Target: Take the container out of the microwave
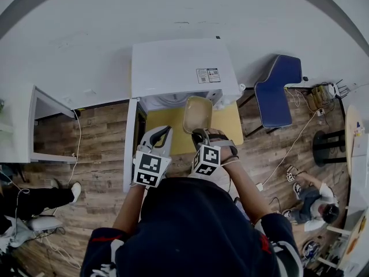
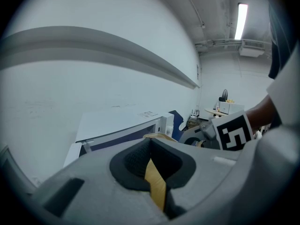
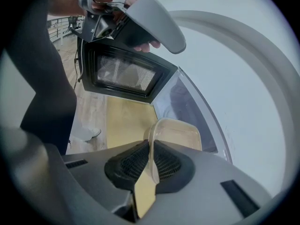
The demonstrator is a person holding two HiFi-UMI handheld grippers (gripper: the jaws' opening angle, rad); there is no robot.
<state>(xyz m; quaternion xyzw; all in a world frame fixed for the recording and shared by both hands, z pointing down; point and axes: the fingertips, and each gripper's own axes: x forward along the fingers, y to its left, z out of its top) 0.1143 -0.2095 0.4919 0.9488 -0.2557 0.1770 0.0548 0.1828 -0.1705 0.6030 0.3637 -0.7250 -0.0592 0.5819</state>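
One container [image 1: 196, 113] in right gripper [image 1: 200, 134], one microwave [image 1: 179, 68]

Your clear, empty container [image 3: 176, 132] sits rim-pinched in the right gripper [image 3: 150, 162], just outside the white microwave [image 1: 179, 68]. Its door [image 1: 130, 146] stands open.

The container [image 3: 176, 135] looks like smooth, translucent plastic. The microwave [image 1: 176, 68] has a matt white casing. The right gripper [image 3: 151, 158] has dull grey plastic jaws with black, mesh-textured pads [image 3: 129, 165]. The floor [image 1: 86, 149] shows wood-grain planks.
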